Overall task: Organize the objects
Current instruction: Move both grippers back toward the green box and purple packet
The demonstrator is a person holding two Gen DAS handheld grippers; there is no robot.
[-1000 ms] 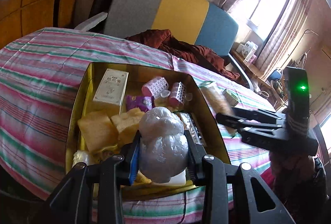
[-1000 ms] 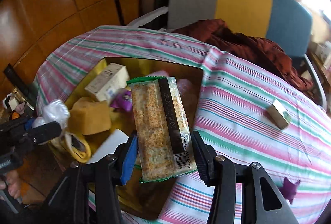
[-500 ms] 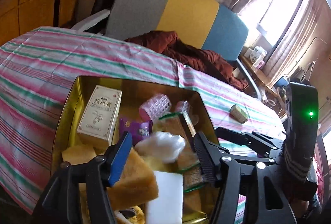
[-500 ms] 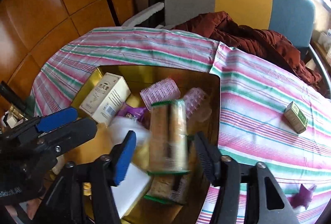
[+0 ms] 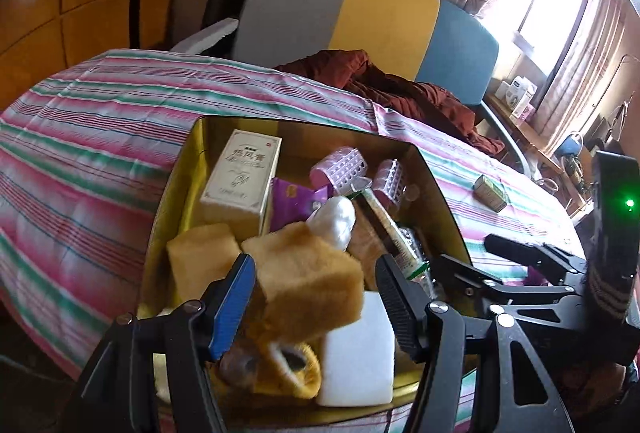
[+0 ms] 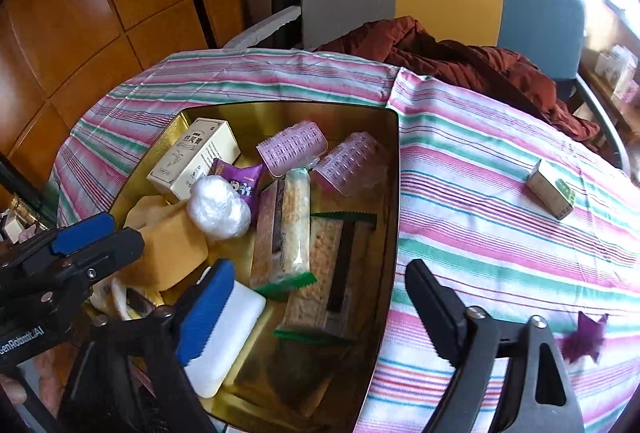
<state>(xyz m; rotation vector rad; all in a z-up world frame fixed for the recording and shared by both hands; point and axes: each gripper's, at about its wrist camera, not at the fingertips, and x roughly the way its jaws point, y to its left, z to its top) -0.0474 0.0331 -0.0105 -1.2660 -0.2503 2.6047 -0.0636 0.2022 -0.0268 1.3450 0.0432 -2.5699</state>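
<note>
The left tongs [image 5: 314,297] are standing wide, gripping nothing, hovering over the near end of the gold box [image 5: 440,201]; a tan sponge block [image 5: 316,281] is lying loose between and below the fingers. The right tongs [image 6: 320,307] are also gaping wide and empty, poised above the box's near right side. Inside the box, two cracker packets [image 6: 286,229] are resting along the right wall, one tilted over the other. A white plastic bundle [image 6: 218,209] is sitting in the middle, touching a purple sachet [image 6: 240,183]. A cream carton [image 6: 196,157] is lying toward the far left corner, with two pink hair rollers [image 6: 292,147] near the far wall. A white foam block [image 6: 228,337] is sitting at the near edge. The box is sitting on the striped cloth of the bench [image 6: 500,241]; a small green carton [image 6: 552,189] is lying well apart toward the right edge.
</note>
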